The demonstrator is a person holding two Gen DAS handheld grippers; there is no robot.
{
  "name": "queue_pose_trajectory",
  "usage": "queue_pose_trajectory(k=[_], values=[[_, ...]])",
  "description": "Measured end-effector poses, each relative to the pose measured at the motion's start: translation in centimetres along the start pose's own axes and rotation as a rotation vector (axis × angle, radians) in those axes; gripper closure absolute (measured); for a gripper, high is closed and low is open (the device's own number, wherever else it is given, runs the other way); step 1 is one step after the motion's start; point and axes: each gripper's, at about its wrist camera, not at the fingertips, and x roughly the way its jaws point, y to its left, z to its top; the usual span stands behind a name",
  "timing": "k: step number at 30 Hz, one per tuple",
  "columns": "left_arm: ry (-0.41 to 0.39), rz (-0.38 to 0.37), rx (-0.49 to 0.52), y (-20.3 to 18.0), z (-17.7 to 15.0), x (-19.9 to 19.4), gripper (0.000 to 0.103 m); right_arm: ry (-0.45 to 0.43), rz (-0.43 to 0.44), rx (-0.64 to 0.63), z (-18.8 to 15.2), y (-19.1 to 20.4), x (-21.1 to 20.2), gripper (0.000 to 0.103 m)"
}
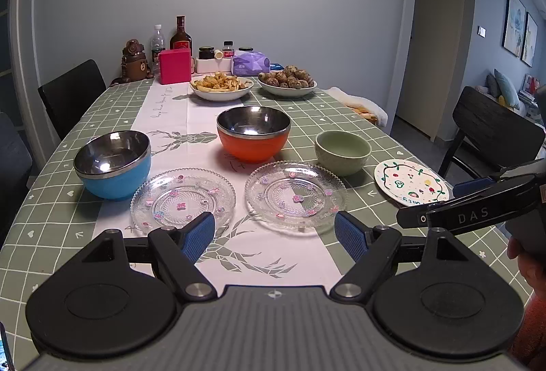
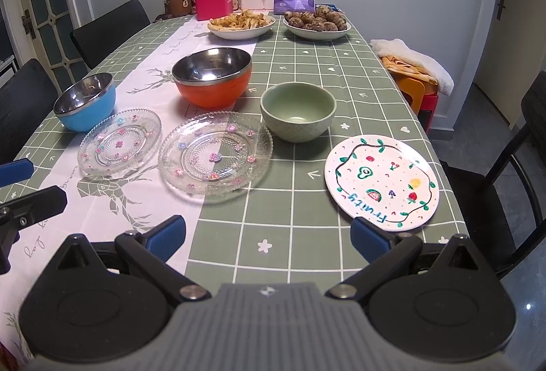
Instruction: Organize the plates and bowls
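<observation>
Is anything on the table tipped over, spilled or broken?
No, nothing stands out. The blue steel-lined bowl, orange steel-lined bowl and pale green ceramic bowl sit upright and empty. Both clear glass flowered plates and the white fruit-painted plate lie flat.

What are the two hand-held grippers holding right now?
Nothing. The left hand-held gripper and the right hand-held gripper both hang open above the green checked tablecloth, touching no plate or bowl.
</observation>
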Motion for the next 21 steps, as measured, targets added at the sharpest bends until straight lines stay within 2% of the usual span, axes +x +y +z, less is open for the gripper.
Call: queue_pose_trajectory(k=[11, 16, 18, 21], values=[[0.017, -0.01, -0.004, 0.1, -0.2, 0.3, 0.009, 0.003, -0.001, 0.0, 0.0, 0.0, 0.1, 0.002], [0.015, 0.024, -0.007, 0.3, -0.6, 0.6, 0.009, -0.003, -0.009, -0.004, -0.1, 0.1, 0.3, 0.002], [0.009, 0.037, -0.011, 0.6, -0.8, 0.7, 0.01, -0.021, 0.01, -0.006, -0.2, 0.0, 0.2, 0.002], [0.016, 0.05, -0.043, 1.2, -1.1, 1.0, 0.01, -0.062, 0.086, 0.003, -0.5, -0.1, 0.1, 0.002]])
